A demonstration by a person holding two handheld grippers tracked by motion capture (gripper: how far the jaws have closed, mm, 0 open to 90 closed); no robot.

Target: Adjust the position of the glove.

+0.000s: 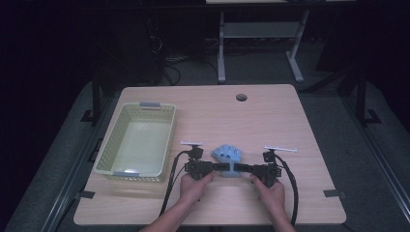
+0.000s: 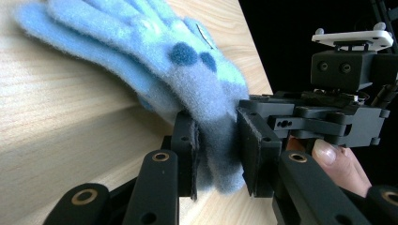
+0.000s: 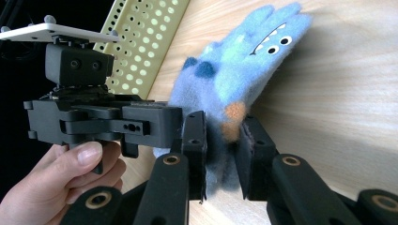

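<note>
A fuzzy light-blue glove [image 1: 228,157] with dark-blue spots, an orange patch and a cartoon face lies on the wooden table [image 1: 270,116] near its front edge. My left gripper [image 1: 223,167] comes in from the left and is shut on the glove's [image 2: 187,70] cuff; its pads [image 2: 187,140] pinch the fabric. My right gripper [image 1: 239,168] comes in from the right and is shut on the same cuff end of the glove [image 3: 239,79], its pads [image 3: 251,150] squeezing the fabric. The two grippers [image 2: 218,154] [image 3: 223,154] face each other, jaw tips almost meeting.
A pale green perforated basket [image 1: 107,147] stands empty on the left part of the table, close to the left hand. A round cable hole [image 1: 241,97] sits near the far edge. Black cables [image 1: 170,183] trail from both grippers toward the front edge.
</note>
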